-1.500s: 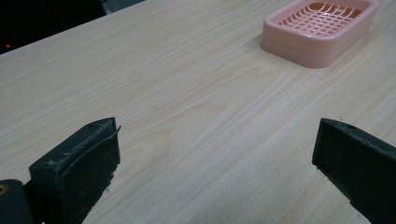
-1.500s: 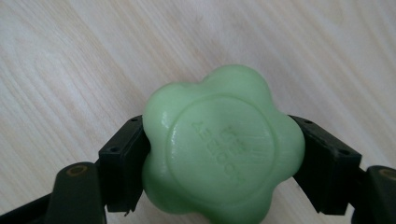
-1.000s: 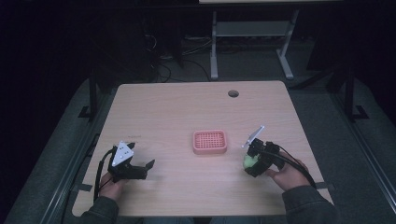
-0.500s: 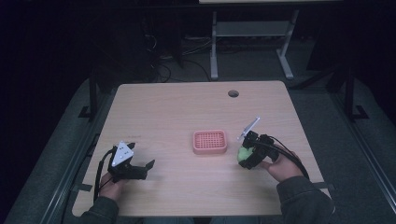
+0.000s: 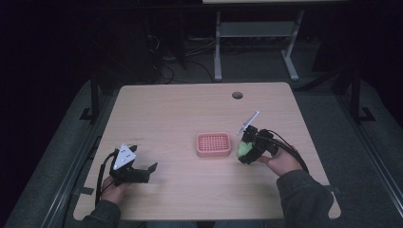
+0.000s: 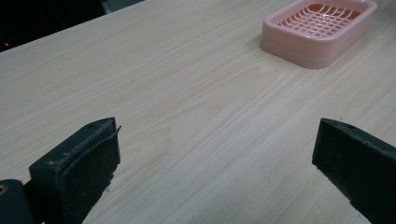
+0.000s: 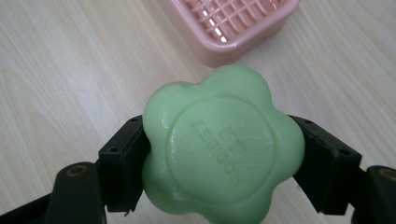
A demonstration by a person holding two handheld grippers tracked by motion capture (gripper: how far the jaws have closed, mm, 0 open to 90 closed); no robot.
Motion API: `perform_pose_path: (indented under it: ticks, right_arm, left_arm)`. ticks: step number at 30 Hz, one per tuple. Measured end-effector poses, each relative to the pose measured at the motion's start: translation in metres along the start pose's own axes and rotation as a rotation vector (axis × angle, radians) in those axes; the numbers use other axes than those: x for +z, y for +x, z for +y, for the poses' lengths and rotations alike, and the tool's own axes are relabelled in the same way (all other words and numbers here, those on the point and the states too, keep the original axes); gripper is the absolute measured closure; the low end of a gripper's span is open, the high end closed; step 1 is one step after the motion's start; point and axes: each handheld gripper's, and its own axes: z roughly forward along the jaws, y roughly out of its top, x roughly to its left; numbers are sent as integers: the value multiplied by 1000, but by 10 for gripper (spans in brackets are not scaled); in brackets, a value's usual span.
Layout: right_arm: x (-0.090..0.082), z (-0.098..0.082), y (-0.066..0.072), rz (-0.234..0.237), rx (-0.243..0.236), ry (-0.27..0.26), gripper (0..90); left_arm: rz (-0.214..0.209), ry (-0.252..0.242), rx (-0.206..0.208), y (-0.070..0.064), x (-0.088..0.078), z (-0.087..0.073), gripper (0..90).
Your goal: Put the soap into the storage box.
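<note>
Right gripper (image 7: 224, 163) clamps green flower-shaped soap bar (image 7: 223, 148) beside pink slotted plastic dish (image 5: 214, 144) (drop-off, likely); left gripper (image 6: 219, 168) gapes empty, parked aside

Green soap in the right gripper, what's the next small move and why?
Probably carry the green soap a little farther to hover over the pink tray. The right gripper clamps it just beside the tray's edge, and the tray sits empty.

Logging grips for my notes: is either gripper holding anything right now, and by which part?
The right gripper holds the green flower-shaped soap, its fingers clamping opposite side edges. The left gripper is open, holding nothing.
</note>
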Motion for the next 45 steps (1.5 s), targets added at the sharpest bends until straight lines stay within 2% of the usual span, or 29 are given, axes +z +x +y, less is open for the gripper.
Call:
perform_pose_path:
  ticks: [13,21,45]
  right_arm:
    - [-4,20,-4,6,-14,-11,259]
    - [-5,26,-7,12,-16,-27,259]
    - [-6,50,-10,24,-31,-22,259]
  left_arm:
    - [-1,-2,-3,0,0,0,2]
    - [-1,-1,-1,0,1,0,2]
    - [-1,-1,-4,1,0,0,2]
